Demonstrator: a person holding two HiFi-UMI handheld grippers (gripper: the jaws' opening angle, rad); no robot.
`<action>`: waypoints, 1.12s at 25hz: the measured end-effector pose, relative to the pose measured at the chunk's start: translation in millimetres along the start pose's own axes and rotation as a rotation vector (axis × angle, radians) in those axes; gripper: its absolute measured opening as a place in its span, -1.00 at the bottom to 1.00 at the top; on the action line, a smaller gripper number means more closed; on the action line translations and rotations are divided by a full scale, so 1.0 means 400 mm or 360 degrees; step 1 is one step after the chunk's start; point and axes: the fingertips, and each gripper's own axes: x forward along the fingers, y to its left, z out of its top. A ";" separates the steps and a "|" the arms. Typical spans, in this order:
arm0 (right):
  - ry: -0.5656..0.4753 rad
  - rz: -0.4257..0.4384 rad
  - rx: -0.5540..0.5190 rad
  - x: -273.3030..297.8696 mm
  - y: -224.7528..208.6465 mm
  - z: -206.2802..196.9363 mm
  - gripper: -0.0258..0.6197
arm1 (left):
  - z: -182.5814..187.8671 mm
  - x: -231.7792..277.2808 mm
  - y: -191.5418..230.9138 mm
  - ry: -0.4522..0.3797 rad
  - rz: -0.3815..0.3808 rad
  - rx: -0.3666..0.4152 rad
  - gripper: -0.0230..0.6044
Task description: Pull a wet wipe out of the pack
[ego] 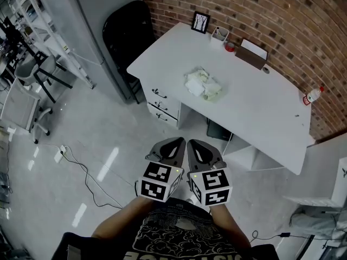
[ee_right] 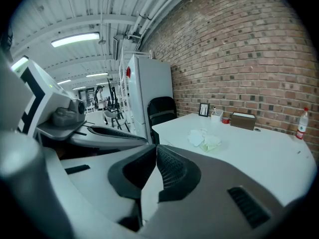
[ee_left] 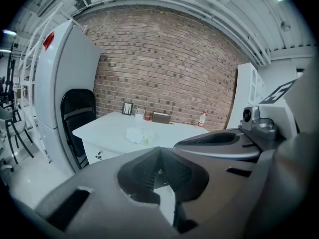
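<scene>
A crumpled pile of white wipes with a greenish pack (ego: 204, 84) lies in the middle of the white table (ego: 260, 112). It also shows small in the left gripper view (ee_left: 138, 135) and in the right gripper view (ee_right: 204, 139). My left gripper (ego: 178, 142) and right gripper (ego: 193, 143) are held side by side close to my body. They are over the floor, well short of the table. Both are shut with nothing between the jaws, which meet in the left gripper view (ee_left: 159, 151) and the right gripper view (ee_right: 156, 149).
At the table's far edge by the brick wall stand a picture frame (ego: 200, 21), a white holder (ego: 219, 34), a brown box (ego: 252, 54) and a bottle (ego: 313, 95). A black chair (ego: 127, 28) is at the table's left end, with drawers (ego: 160, 104) underneath. A cable (ego: 87, 177) runs across the floor.
</scene>
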 end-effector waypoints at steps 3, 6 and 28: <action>0.0011 -0.0043 0.0009 0.037 0.005 0.022 -0.86 | 0.019 0.004 0.044 -0.0004 -0.0036 0.0003 -0.89; 0.0022 -0.0084 0.0010 0.071 0.017 0.041 -0.86 | 0.030 0.007 0.081 -0.0003 -0.0076 0.0013 -0.89; 0.0014 -0.0204 0.0058 0.211 0.053 0.081 -0.86 | 0.053 0.041 0.220 0.0021 -0.0207 0.0093 -0.89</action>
